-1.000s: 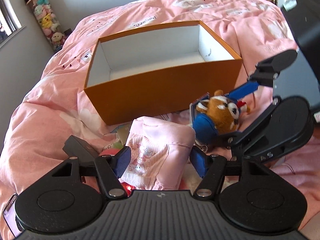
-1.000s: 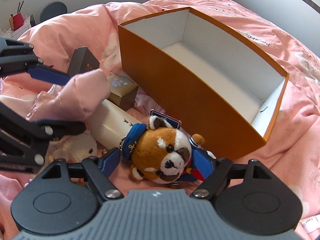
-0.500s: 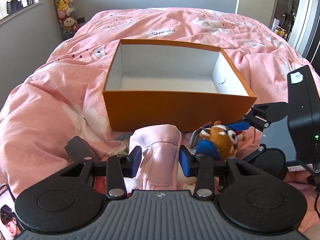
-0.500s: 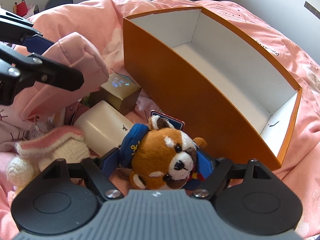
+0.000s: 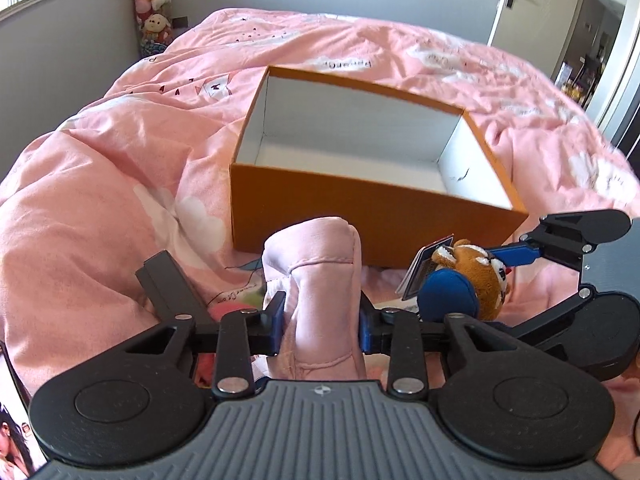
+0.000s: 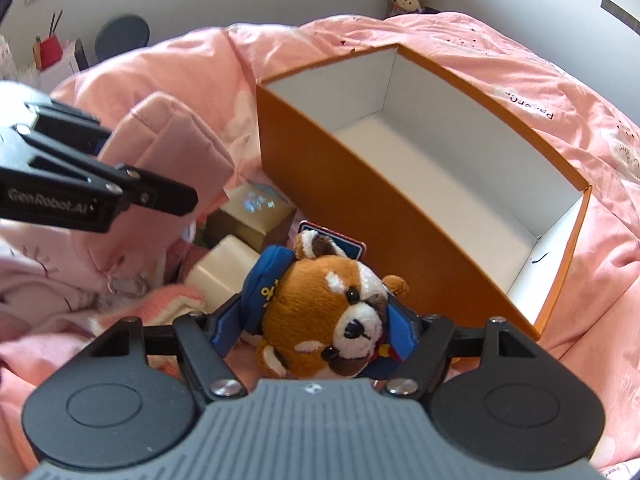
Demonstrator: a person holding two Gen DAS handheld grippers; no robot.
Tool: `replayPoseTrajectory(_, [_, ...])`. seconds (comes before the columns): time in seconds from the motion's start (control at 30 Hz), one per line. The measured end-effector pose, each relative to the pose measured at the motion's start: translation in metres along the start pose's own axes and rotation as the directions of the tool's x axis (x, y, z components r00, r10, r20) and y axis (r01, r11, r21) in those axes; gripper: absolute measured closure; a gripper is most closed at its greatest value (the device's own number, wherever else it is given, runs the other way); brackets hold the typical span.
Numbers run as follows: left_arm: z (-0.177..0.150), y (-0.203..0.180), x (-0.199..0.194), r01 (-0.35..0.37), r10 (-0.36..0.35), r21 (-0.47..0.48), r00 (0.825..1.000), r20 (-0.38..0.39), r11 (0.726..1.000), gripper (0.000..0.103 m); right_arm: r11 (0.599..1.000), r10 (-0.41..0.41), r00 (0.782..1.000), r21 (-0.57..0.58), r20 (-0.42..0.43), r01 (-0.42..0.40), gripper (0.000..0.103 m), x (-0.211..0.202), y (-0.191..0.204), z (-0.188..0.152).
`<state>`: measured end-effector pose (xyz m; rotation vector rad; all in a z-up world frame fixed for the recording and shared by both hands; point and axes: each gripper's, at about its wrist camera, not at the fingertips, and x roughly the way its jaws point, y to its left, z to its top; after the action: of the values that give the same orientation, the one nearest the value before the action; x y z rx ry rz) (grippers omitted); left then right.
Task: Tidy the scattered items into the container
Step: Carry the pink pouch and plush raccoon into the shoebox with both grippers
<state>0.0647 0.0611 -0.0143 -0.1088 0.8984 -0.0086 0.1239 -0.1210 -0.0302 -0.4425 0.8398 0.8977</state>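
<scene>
An open orange box (image 5: 360, 200) with a white inside sits on the pink bed; it also shows in the right wrist view (image 6: 360, 184) and holds nothing. My left gripper (image 5: 320, 316) is shut on a pink pouch (image 5: 320, 264), lifted just before the box's near wall; the pouch also shows in the right wrist view (image 6: 168, 140). My right gripper (image 6: 316, 320) is shut on a red panda plush (image 6: 324, 304) with a blue cap, held beside the box's near corner. The plush also shows in the left wrist view (image 5: 468, 280).
A gold box (image 6: 252, 216), a cream cylinder (image 6: 224, 264) and a pink-and-white knitted thing (image 6: 160, 304) lie on the duvet (image 5: 100, 184) left of the orange box. A dark flat box (image 5: 168, 284) lies left of my left gripper. A phone (image 5: 12, 432) lies at the lower left.
Both grippers have risen with their loads and come closer to the box. The left gripper closed on the pouch; I now look down into the box more steeply.
</scene>
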Motion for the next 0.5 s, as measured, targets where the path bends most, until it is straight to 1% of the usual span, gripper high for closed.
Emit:
replayPoseTrajectory(0.07, [0.004, 0.001, -0.007, 0.018, -0.018, -0.011, 1.0, 0.026, 1.0, 0.067, 1.0, 0.007, 0.999, 0.02, 0.031, -0.008, 0.028, -0.011, -0.002, 0.005])
replayPoseTrajectory(0.17, [0.014, -0.003, -0.019, 0.016, -0.016, 0.011, 0.997, 0.077, 1.0, 0.067, 0.999, -0.006, 0.996, 0.034, 0.092, 0.003, 0.028, -0.029, -0.004, 0.013])
replayPoseTrajectory(0.33, [0.039, -0.012, -0.031, 0.033, -0.039, 0.037, 0.987, 0.154, 0.999, 0.067, 0.998, -0.045, 0.98, 0.052, 0.196, 0.035, 0.028, -0.052, -0.009, 0.028])
replayPoseTrajectory(0.4, [0.052, -0.016, -0.032, 0.031, -0.038, 0.041, 0.982, 0.187, 0.999, 0.067, 0.997, -0.065, 0.97, 0.064, 0.236, 0.051, 0.028, -0.059, -0.013, 0.036])
replayPoseTrajectory(0.5, [0.071, -0.025, -0.034, 0.037, -0.05, 0.055, 0.966, 0.253, 0.998, 0.067, 0.994, -0.088, 0.957, 0.093, 0.278, 0.064, 0.028, -0.063, -0.024, 0.046])
